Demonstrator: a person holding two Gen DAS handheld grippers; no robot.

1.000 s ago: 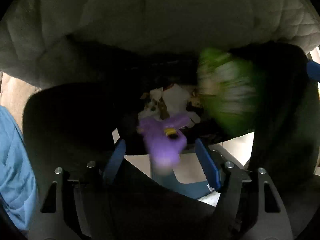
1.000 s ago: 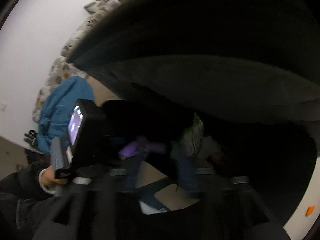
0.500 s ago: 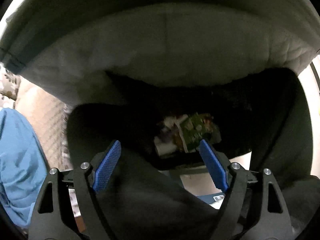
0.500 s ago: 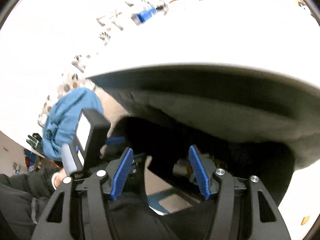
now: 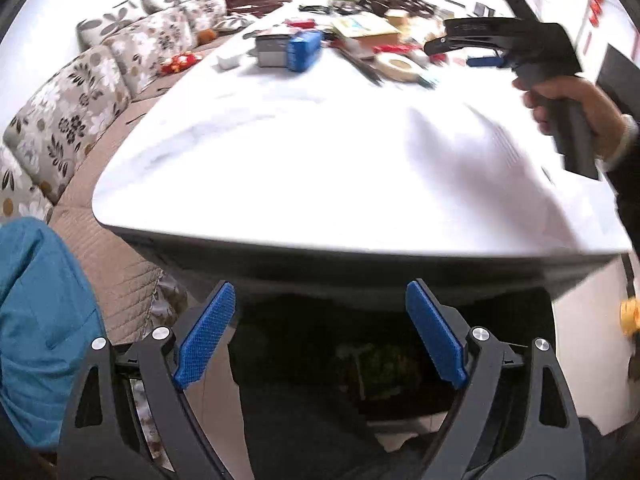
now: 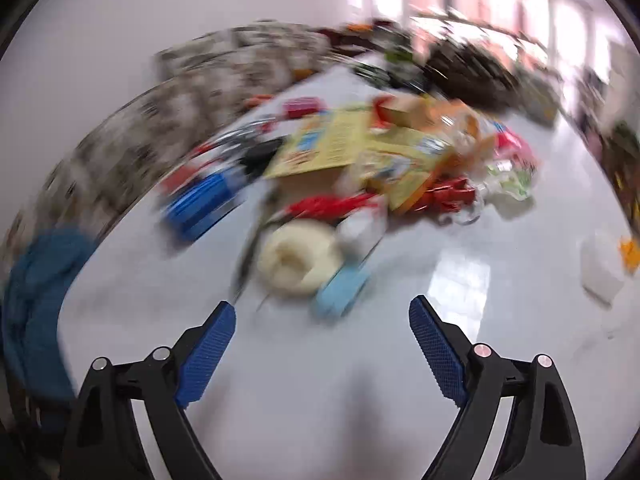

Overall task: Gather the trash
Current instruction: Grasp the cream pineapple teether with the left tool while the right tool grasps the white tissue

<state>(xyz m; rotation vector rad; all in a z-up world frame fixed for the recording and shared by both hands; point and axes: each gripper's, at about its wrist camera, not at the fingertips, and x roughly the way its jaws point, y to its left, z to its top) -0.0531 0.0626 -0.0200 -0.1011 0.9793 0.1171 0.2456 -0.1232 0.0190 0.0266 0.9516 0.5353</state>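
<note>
My left gripper (image 5: 320,336) is open and empty, just below the near edge of the white table (image 5: 320,168). Under it a dark trash bag (image 5: 304,412) holds green and white wrappers (image 5: 380,368). My right gripper (image 6: 322,344) is open and empty above the table (image 6: 320,360); it shows in the left wrist view (image 5: 516,44) at upper right, held in a hand. Ahead of it, blurred, lie a roll of white tape (image 6: 298,260), a light blue item (image 6: 344,284), red wrappers (image 6: 332,204), yellow packets (image 6: 360,148) and a blue box (image 6: 204,200).
A floral sofa (image 5: 68,92) runs along the table's left side. A blue cloth (image 5: 36,320) lies at near left. A white item (image 6: 602,268) sits at the table's right. More clutter (image 5: 360,28) covers the far end.
Both grippers have risen from the dark bag mouth to table height. The purple and green trash fell into the bag. The right gripper now faces the cluttered tabletop.
</note>
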